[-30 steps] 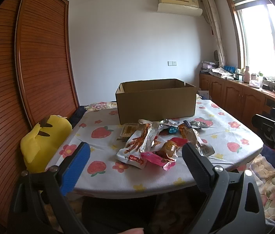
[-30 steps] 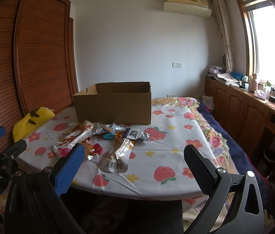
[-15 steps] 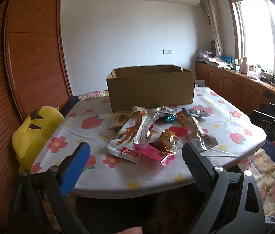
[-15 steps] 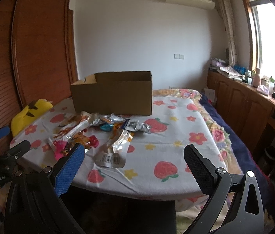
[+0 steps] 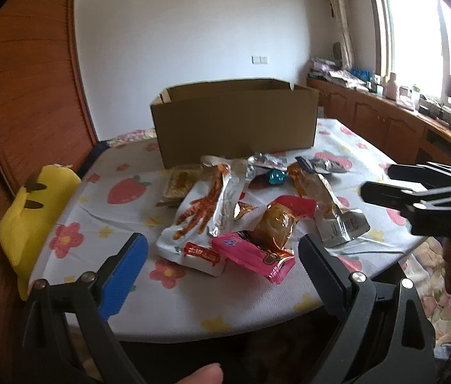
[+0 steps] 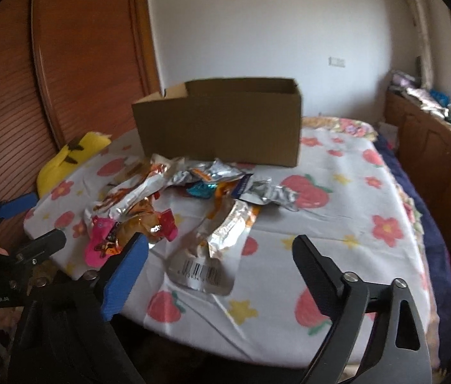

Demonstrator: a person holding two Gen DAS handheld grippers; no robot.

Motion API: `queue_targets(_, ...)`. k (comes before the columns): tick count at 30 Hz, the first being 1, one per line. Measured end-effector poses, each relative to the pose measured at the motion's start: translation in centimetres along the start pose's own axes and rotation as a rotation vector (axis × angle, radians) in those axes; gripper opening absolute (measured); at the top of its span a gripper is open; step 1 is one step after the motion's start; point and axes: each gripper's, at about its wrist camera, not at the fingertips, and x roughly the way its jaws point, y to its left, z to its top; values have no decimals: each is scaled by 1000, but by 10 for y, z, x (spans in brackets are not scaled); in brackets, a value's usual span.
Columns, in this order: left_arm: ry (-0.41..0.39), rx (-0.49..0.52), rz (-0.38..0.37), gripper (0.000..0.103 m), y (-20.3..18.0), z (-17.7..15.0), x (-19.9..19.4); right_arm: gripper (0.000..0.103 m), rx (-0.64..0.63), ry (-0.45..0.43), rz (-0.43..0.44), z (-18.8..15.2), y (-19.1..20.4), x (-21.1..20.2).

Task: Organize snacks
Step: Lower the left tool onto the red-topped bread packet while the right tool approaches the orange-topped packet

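Observation:
A pile of snack packets lies on the table in front of an open cardboard box. Among them are a white chicken-feet packet, a pink packet and a silver packet with a barcode. My left gripper is open and empty, near the table's front edge, just short of the pink packet. My right gripper is open and empty, just short of the silver packet. The right gripper also shows at the right of the left wrist view.
The table has a cloth printed with strawberries and flowers. A yellow plush toy sits at the table's left edge. A wooden sliding door stands at the left. Wooden cabinets run along the right wall under the window.
Both grippers have moved forward and down toward the snack pile, which now looks larger. Both stay open. The packets and the box have not moved.

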Motion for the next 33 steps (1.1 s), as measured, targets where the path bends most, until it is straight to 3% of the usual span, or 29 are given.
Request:
queue_targets(9, 54, 10, -47, 96, 6, 3, 26, 67, -19, 135, 65, 13, -1, 66)
queue_targets(19, 98, 9, -140, 95, 10, 11, 47, 65, -18, 210, 56, 15, -8, 103)
queue_targets(27, 126, 47, -192, 94, -7, 23, 62, 65, -75, 234, 15, 13, -6, 108)
queue_targets(33, 202, 80, -219, 90, -17, 24, 85, 56, -124, 244, -3, 7, -11, 101)
